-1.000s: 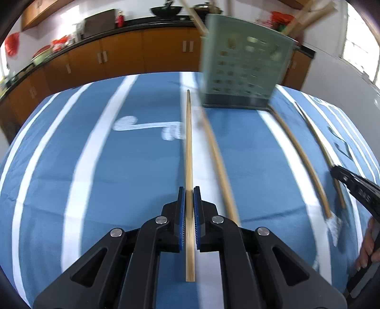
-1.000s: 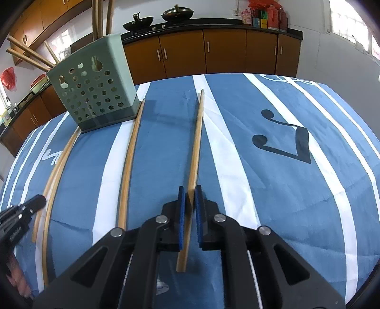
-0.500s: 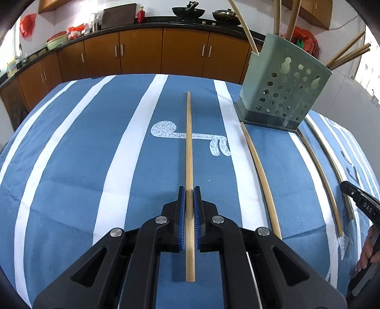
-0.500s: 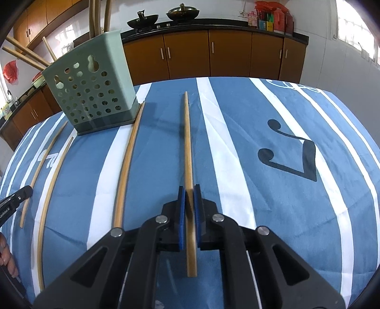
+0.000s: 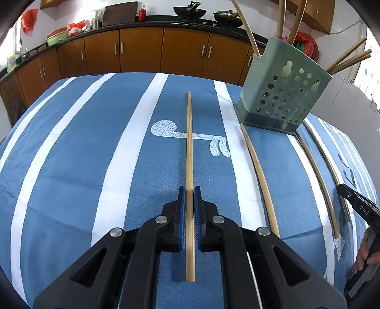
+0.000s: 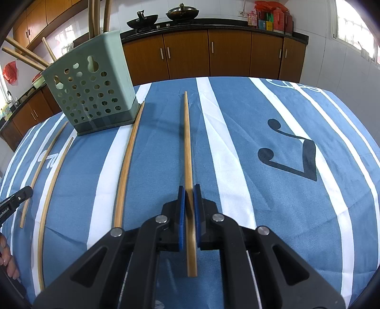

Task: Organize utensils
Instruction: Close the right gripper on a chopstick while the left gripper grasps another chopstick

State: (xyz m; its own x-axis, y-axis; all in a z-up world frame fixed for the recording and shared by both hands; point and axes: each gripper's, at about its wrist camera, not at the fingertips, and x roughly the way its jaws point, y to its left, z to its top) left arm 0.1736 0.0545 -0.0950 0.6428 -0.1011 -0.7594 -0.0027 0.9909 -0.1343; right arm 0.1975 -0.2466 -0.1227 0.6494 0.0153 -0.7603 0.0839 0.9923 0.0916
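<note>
Wooden chopstick (image 5: 189,152) ends hidden inside both tongs' pads.

The sticks (image 5: 280,21) standing in the green holder (image 5: 282,95) run out past the top edge of the left view, so their upper ends cannot be seen; their lower parts are hidden behind the holder's wall. In the right view the chopstick (image 6: 188,166) blurs where it passes between the blue pads (image 6: 181,214). The right tongs (image 5: 356,206) are cut off by the right edge of the left view, and the hand (image 5: 364,252) holding them shows only partly. The jars (image 6: 273,20) on the far counter are too small to read.
</note>
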